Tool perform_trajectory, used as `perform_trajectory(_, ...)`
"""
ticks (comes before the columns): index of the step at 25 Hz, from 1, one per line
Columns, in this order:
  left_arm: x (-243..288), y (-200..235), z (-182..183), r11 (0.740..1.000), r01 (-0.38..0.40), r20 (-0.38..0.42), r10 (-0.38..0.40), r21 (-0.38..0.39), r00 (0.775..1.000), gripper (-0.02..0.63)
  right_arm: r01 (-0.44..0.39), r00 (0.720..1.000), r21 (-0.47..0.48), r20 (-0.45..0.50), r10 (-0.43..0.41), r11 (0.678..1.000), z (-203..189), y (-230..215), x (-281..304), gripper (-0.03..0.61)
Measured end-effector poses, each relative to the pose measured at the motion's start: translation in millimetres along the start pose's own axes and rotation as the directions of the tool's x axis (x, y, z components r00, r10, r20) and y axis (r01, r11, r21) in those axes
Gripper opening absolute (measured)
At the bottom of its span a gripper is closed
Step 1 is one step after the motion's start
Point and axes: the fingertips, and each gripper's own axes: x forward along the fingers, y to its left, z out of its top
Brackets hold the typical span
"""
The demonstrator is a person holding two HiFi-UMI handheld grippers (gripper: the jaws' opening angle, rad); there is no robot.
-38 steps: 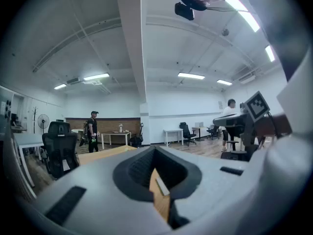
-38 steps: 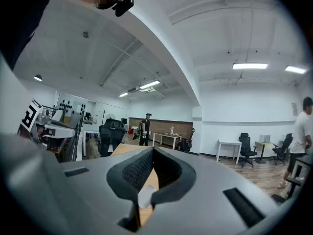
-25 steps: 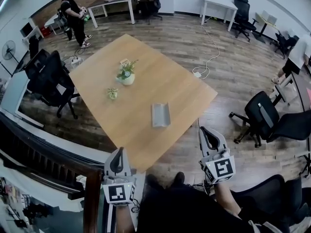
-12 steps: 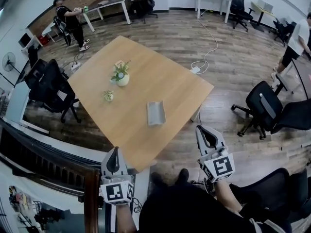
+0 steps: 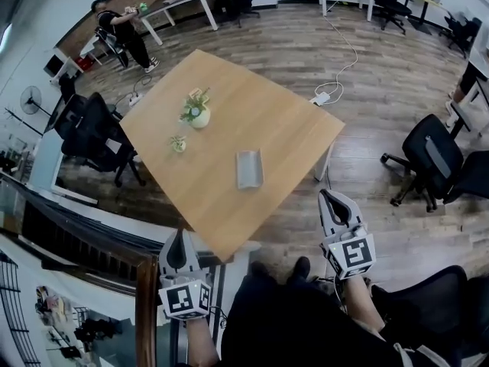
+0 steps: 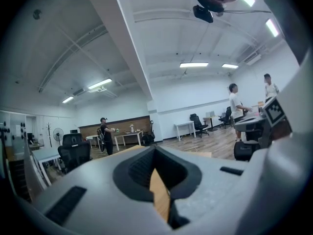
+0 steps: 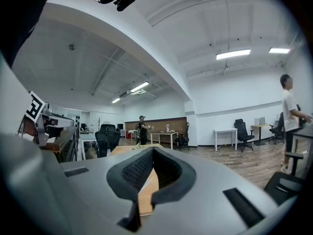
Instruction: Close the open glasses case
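The grey glasses case (image 5: pixel 249 169) lies on the wooden table (image 5: pixel 283 125), toward its near right side, with its long side pointing away from me. Whether its lid is raised I cannot tell from here. My left gripper (image 5: pixel 181 238) is held below the table's near corner, shut and empty. My right gripper (image 5: pixel 335 198) hovers over the floor to the right of that corner, also shut with nothing in it. Both are well short of the case. In the gripper views only a sliver of tabletop shows past the left gripper (image 6: pixel 155 153) and the right gripper (image 7: pixel 152 153); the case is hidden.
Two small potted plants (image 5: pixel 197 114) (image 5: pixel 178 144) stand on the table's left part. Black office chairs (image 5: pixel 93 132) (image 5: pixel 437 159) flank the table. A power strip with a cable (image 5: pixel 324 96) lies on the floor beyond. A person (image 5: pixel 126 30) stands far back left.
The head camera has shifted, so table and case sit a little more to the right. The right gripper has slid slightly right and lower in view. Both stay shut.
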Motion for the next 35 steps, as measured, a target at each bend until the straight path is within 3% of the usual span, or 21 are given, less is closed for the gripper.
perform_trajectory(5, -1, 3, 12, 1.0, -0.013, 0.001, 0.013, 0.018, 1.0, -0.002, 0.006, 1.0, 0.074, -0.016, -0.005, 0.997, -16, -7, 3, 0.015)
perform_trajectory(9, 10, 9, 7, 0.999, 0.007, -0.012, -0.006, 0.039, 1.0, -0.002, -0.021, 0.999, 0.074, -0.029, 0.023, 0.997, -25, -1, 13, 0.015)
perform_trajectory(15, 50, 36, -11, 1.0, 0.015, -0.004, -0.015, -0.001, 1.0, -0.002, -0.017, 0.997, 0.022, -0.079, 0.018, 1.0, -24, 10, 40, 0.015)
perform_trajectory(24, 120, 49, -19, 0.992, 0.112, 0.026, -0.11, -0.066, 0.994, -0.002, 0.003, 0.996, -0.079, -0.092, -0.01, 0.997, 11, 21, 100, 0.015)
perform_trajectory(28, 136, 52, -27, 0.986, 0.161, 0.009, -0.161, -0.043, 0.987, -0.002, -0.014, 0.992, -0.146, -0.124, -0.005, 0.989, 12, 38, 124, 0.015)
perform_trajectory(35, 146, 61, -46, 0.97, 0.188, -0.001, -0.191, -0.153, 0.982, -0.002, -0.029, 0.991, -0.174, -0.135, 0.005, 0.984, 20, 63, 161, 0.015)
